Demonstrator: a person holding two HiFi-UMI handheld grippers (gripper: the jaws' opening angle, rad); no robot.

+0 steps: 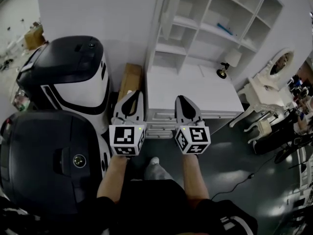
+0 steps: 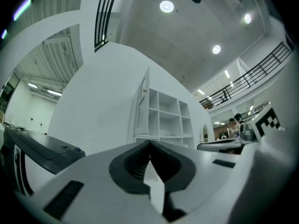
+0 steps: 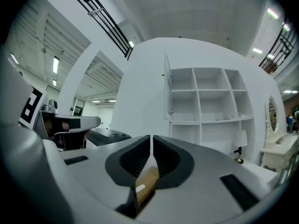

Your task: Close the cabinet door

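A white cabinet (image 1: 215, 28) with open shelves stands ahead on a low drawer unit (image 1: 190, 89). Its narrow door (image 1: 165, 11) is swung open at the left edge of the shelves; it also shows in the left gripper view (image 2: 142, 104) and the right gripper view (image 3: 167, 90). My left gripper (image 1: 134, 93) (image 2: 149, 143) and right gripper (image 1: 182, 98) (image 3: 152, 136) are held side by side in front of the unit, well short of the door. Both are shut with nothing between their jaws.
Two large black-and-white machines (image 1: 73, 77) (image 1: 44, 160) crowd the left side. A brown board (image 1: 129, 80) leans between them and the drawer unit. A small lamp (image 1: 223, 71) stands on the unit's top. A white vanity with a mirror (image 1: 279, 65) is at the right.
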